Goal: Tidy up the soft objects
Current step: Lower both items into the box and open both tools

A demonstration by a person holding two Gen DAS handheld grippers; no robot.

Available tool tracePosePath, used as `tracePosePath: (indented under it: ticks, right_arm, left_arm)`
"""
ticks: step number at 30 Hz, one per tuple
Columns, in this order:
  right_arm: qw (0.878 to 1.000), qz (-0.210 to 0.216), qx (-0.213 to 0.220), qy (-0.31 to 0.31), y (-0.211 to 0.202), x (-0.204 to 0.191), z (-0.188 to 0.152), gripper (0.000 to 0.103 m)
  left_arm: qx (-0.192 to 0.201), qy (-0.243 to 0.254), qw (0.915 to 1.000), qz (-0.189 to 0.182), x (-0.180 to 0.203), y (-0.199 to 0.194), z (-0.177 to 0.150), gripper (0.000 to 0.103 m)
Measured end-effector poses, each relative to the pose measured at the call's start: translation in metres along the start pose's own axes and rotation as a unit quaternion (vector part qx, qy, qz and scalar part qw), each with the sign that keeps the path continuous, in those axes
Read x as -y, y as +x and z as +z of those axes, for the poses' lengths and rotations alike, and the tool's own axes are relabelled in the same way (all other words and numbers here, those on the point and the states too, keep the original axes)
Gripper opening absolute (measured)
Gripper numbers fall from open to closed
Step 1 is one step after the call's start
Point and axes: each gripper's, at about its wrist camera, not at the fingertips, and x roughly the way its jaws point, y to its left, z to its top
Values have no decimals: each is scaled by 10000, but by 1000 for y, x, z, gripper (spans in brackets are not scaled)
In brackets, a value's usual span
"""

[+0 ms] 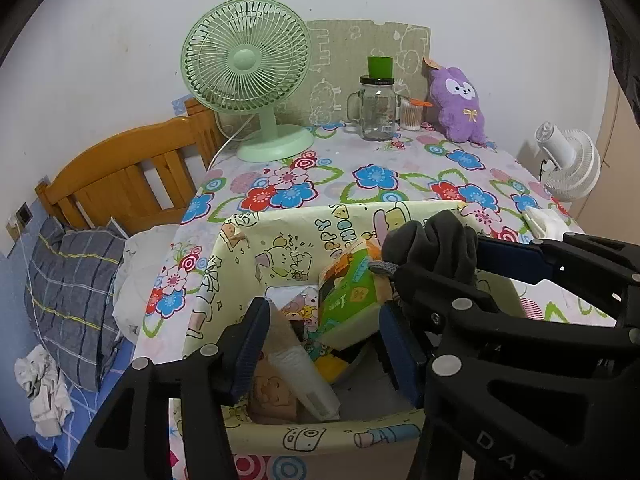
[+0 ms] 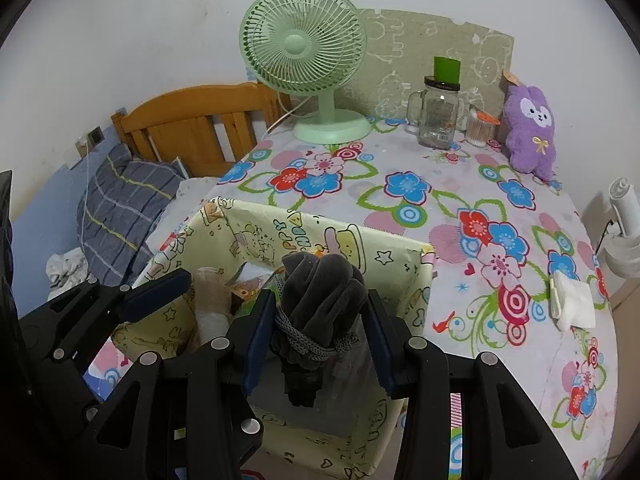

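Note:
A pale yellow cartoon-print box (image 1: 280, 236) (image 2: 384, 256) stands at the near edge of the flowered table. My right gripper (image 2: 320, 340) is shut on a rolled dark grey cloth (image 2: 320, 292) (image 1: 432, 244) tied with grey cord, held over the box's opening. My left gripper (image 1: 324, 344) hangs open above the box's inside, its pads touching nothing. Below it lie a white packet (image 1: 300, 364) and a green tissue pack (image 1: 352, 292). A purple plush (image 1: 460, 104) (image 2: 530, 132) leans at the table's far right. A white folded cloth (image 2: 572, 304) lies near the right edge.
A green desk fan (image 1: 246, 76), a glass jar mug (image 1: 376, 108) and a tub of cotton swabs (image 1: 412, 114) stand along the back. A white fan (image 1: 572, 164) sits off the right edge. A wooden headboard (image 1: 120, 176) and a checked pillow (image 1: 72, 296) lie to the left.

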Motion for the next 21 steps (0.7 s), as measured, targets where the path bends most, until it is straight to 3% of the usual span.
tracePosePath:
  ticks: [6, 11, 21]
  right_arm:
    - [9999, 113, -49, -34, 3, -1, 0, 55]
    - [10000, 59, 32, -72, -1, 1, 0, 74]
    - [9998, 0, 184, 86, -22, 16, -2, 78]
  left_arm:
    - [-50, -7, 10000, 8, 0, 0, -2, 63]
    - [29, 5, 10000, 10, 3, -6, -1, 70]
    - [245, 96, 9997, -11, 23, -23, 5, 81]
